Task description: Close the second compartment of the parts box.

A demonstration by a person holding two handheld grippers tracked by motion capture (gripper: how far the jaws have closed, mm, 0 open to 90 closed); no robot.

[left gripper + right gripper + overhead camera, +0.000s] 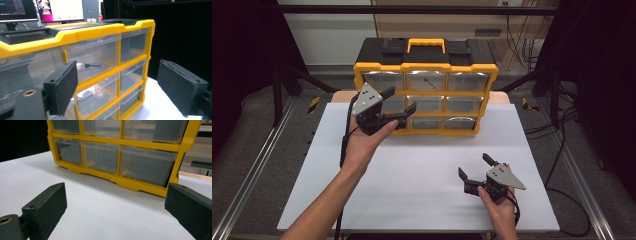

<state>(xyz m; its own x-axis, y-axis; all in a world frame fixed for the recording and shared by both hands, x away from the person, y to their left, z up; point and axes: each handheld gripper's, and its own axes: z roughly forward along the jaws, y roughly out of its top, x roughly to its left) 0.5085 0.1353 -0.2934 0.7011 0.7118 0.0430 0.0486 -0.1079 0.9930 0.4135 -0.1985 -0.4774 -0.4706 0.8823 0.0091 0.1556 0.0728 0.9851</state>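
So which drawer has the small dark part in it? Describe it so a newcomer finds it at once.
At the table's far edge stands a yellow-and-black organizer with three rows of clear drawers. Take the top row's middle drawer. Unlike its neighbours, it holds a small dark screw-like part.

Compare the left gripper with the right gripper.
The left gripper is raised in front of the organizer's left drawers, close to them; the right gripper sits low over the white table, well back from the organizer. The left gripper points right across the drawers; the right gripper points up and left toward the organizer. Both stand open with nothing between their jaws.
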